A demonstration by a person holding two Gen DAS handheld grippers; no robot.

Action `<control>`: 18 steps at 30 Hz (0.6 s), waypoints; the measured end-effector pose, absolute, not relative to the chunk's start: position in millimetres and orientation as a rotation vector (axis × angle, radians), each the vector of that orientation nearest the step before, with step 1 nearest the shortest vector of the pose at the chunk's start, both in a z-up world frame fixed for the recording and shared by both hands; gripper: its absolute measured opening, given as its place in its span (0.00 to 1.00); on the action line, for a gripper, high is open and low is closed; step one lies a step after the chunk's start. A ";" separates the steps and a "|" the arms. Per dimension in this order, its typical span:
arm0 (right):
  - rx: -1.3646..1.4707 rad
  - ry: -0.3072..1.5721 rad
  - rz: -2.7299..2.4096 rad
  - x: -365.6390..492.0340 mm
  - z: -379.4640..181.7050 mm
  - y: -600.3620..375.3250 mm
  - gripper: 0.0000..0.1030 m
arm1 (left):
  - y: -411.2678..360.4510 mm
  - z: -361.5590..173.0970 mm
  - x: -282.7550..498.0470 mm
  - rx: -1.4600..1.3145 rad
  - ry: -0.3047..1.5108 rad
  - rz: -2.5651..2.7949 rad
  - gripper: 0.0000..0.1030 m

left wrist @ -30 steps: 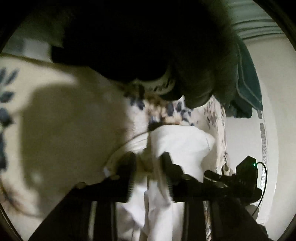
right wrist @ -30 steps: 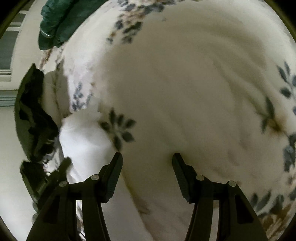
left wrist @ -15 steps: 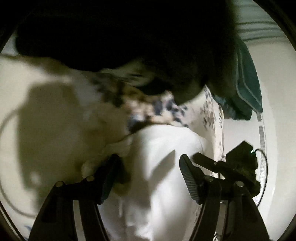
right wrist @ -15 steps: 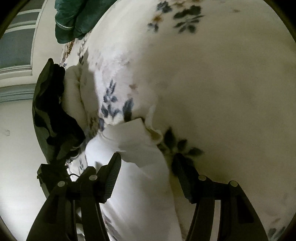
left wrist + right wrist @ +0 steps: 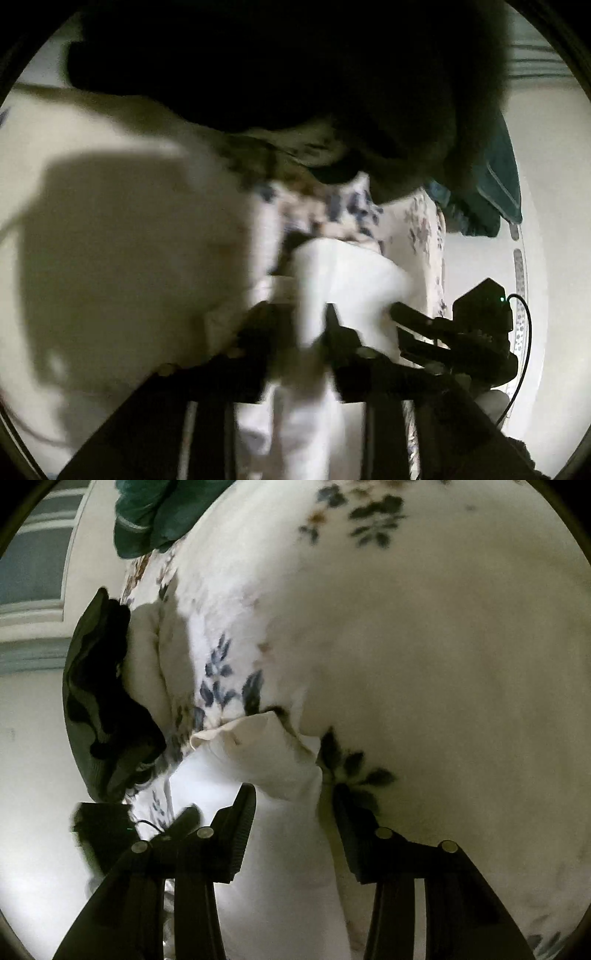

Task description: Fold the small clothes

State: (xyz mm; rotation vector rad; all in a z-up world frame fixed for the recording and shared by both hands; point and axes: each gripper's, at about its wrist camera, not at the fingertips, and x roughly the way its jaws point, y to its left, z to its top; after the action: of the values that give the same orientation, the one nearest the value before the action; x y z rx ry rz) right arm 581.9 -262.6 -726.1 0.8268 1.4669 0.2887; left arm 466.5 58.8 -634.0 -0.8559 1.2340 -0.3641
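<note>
the left hand-held gripper (image 5: 295, 332) is pinching a bunched fold of the white garment (image 5: 351, 273), which lies on the floral bedspread (image 5: 424, 646); the right hand-held gripper (image 5: 291, 812) is spread around its cuff, gripping nothing. if the left pulls early, that soft, rumpled cloth could drag and crease unevenly.

We see both round pictures bend at their dark edges. The left view is dim and blurry, with a black blob across the top and a big shadow (image 5: 122, 258) on the sheet (image 5: 110, 129). The right view is brighter, soft and a bit fuzzy.
</note>
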 end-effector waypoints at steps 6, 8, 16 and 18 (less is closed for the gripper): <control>0.776 1.499 0.370 589.6 -734.8 -248.5 0.49 | 50.8 -627.2 471.7 -0.762 1.259 -0.361 0.58; 0.797 1.499 0.383 594.2 -738.6 -245.2 0.49 | 41.2 -625.2 476.2 -0.711 1.263 -0.356 0.58; 0.716 1.425 0.412 588.1 -714.3 -229.9 0.03 | -3.1 -608.8 468.5 -0.451 1.184 -0.368 0.10; 0.718 1.397 0.411 582.1 -703.3 -231.3 0.03 | -7.4 -599.4 465.4 -0.428 1.164 -0.376 0.10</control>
State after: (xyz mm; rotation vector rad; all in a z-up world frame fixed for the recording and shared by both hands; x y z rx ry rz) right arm 582.1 -231.3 -703.3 0.7179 1.3974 0.4109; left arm 465.4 -7.4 -599.4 -0.4276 1.1636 -0.3758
